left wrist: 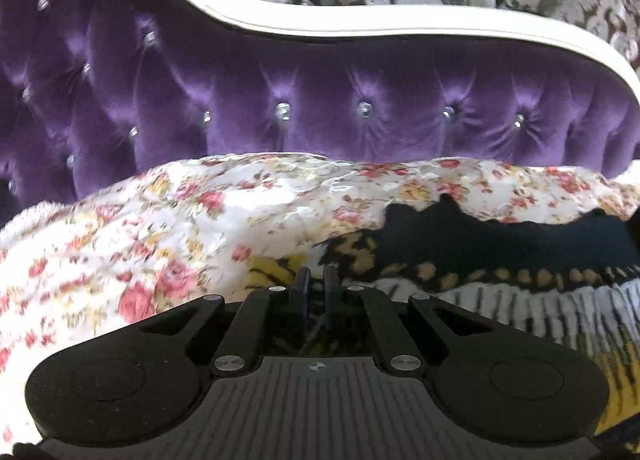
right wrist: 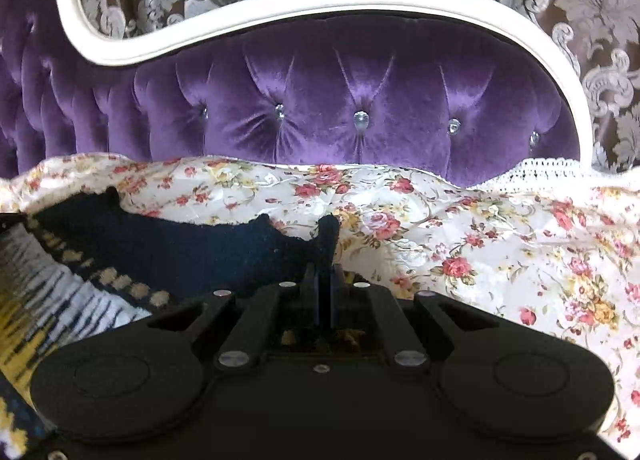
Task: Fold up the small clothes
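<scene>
A small knitted garment (left wrist: pixel 500 244), navy with beige dots and white and yellow bands, lies stretched across a floral bedspread (left wrist: pixel 168 228). My left gripper (left wrist: pixel 316 280) is shut, its narrow fingers pinching the garment's yellow and black left edge. In the right wrist view the same garment (right wrist: pixel 168 248) spreads to the left. My right gripper (right wrist: pixel 324 274) is shut on its navy right corner, and a peak of navy cloth sticks up just above the fingertips. The garment's lower part is hidden under both gripper bodies.
A purple tufted headboard (left wrist: pixel 320 100) with crystal buttons and a curved white frame (right wrist: pixel 360 4) stands right behind the bed. Damask patterned wall (right wrist: pixel 580 0) lies beyond. The floral bedspread (right wrist: pixel 500 252) continues to the right, with a white lace edge (right wrist: pixel 552 166) near the headboard.
</scene>
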Tool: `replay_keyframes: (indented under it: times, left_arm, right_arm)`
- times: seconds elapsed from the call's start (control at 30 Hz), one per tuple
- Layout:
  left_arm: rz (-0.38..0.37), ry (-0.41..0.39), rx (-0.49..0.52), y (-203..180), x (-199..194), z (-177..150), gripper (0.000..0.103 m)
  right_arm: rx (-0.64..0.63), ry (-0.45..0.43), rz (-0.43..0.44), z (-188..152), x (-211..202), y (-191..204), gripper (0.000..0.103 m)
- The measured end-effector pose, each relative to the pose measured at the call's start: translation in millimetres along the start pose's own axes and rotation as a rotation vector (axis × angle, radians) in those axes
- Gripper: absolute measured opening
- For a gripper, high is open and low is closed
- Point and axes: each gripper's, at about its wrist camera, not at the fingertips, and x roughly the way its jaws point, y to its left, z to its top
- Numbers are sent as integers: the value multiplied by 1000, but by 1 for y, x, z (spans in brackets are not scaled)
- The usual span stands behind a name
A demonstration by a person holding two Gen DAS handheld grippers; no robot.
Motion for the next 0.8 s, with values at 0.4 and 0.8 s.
replay_keyframes:
  times: [0.4,0.8]
  left_arm:
    - [78,-28,98,-19,3,-7,7]
    - [101,-47,113,-21,4,-10,7]
  right_arm:
    - [-50,2,-64,-6,6,12,18]
    - [-80,-18,-142,-7,6,19,38]
